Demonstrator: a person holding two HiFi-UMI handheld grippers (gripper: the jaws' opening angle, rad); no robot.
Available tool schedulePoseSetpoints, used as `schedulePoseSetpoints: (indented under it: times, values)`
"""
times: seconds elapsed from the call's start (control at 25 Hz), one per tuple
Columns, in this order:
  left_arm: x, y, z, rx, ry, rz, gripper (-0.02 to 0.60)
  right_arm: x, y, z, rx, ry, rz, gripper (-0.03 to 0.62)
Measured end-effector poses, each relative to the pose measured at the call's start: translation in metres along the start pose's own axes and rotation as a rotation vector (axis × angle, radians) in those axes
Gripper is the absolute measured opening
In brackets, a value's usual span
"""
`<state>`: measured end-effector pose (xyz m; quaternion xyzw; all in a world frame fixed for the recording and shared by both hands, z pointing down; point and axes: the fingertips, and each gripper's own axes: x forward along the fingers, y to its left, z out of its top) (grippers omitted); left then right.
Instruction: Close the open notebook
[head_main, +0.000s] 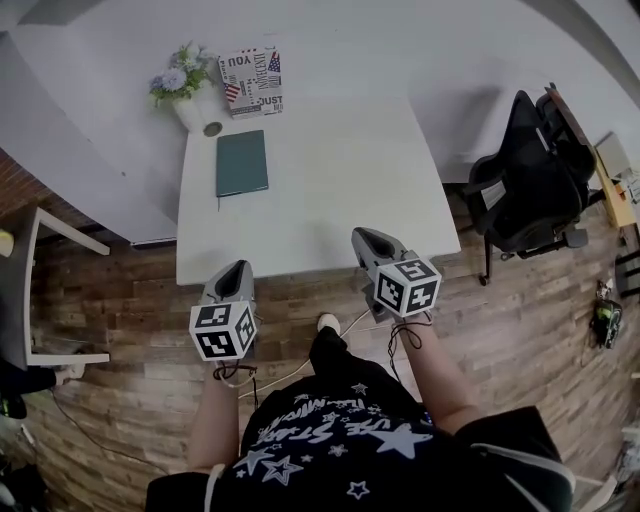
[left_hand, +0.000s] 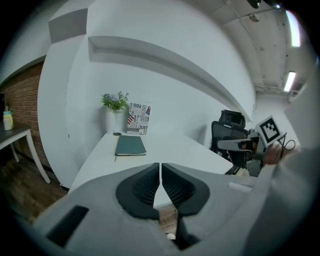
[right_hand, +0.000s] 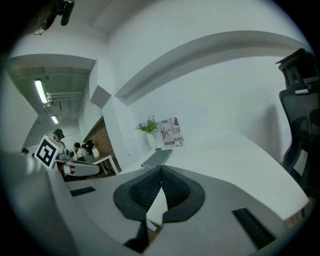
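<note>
The dark green notebook (head_main: 242, 163) lies closed and flat on the far left part of the white table (head_main: 330, 200). It also shows in the left gripper view (left_hand: 130, 146) and in the right gripper view (right_hand: 157, 158), far ahead of both sets of jaws. My left gripper (head_main: 238, 267) hangs at the table's near edge, shut, with nothing between its pads (left_hand: 160, 164). My right gripper (head_main: 363, 237) sits just over the near edge further right, also shut and empty (right_hand: 161, 167). Both are well short of the notebook.
A white vase of flowers (head_main: 188, 95) and a printed sign (head_main: 252, 82) stand against the wall behind the notebook. A black office chair (head_main: 530, 180) is at the table's right end. A small white side table (head_main: 30, 290) stands at the left. Cables trail on the wooden floor.
</note>
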<state>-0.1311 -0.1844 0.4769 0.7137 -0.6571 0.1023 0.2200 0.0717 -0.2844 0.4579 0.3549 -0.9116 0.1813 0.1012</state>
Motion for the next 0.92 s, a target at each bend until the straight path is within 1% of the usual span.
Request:
schedulePoseSetpoints:
  times: [0.16, 0.36, 0.76, 0.92]
  values:
    - [-0.029, -0.008, -0.016, -0.004, -0.003, -0.021, 0.028, -0.025, 0.021, -0.011, -0.013, -0.002, -0.012, 0.002]
    - [-0.068, -0.019, -0.041, -0.011, -0.004, -0.044, 0.026, -0.055, 0.052, -0.027, -0.028, -0.011, 0.001, 0.0]
    - [-0.151, -0.024, -0.097, -0.067, 0.007, -0.04, 0.025, -0.104, 0.114, -0.081, -0.027, 0.023, 0.02, 0.002]
    - [-0.178, -0.023, -0.112, -0.068, 0.003, -0.035, 0.025, -0.122, 0.133, -0.1, -0.039, 0.035, 0.013, 0.002]
